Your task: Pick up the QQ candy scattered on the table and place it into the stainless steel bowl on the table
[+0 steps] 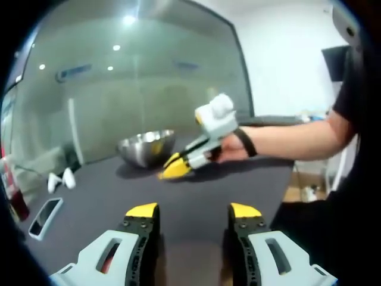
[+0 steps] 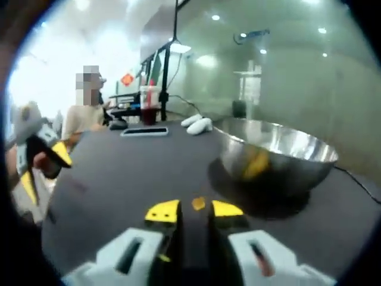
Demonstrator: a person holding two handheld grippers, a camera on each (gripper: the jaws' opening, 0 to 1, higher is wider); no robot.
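In the left gripper view, the left gripper (image 1: 193, 211) is seen with its jaws wide apart and nothing between them, above the dark table (image 1: 238, 185). The stainless steel bowl (image 1: 146, 148) stands at the far side of the table. In the right gripper view, the right gripper (image 2: 194, 210) is nearly closed, and a small orange QQ candy (image 2: 198, 204) is seen between its yellow tips, near the bowl. A phone (image 2: 144, 131) lies farther back.

The round stainless steel bowl (image 2: 277, 156) sits on the dark grey surface (image 2: 119, 173), right of the small orange QQ candy (image 2: 198, 204). Behind the bowl, toward the far edge, lie two white oblong controllers (image 2: 197, 124) with a flat white-framed phone (image 2: 144, 131) to their left.
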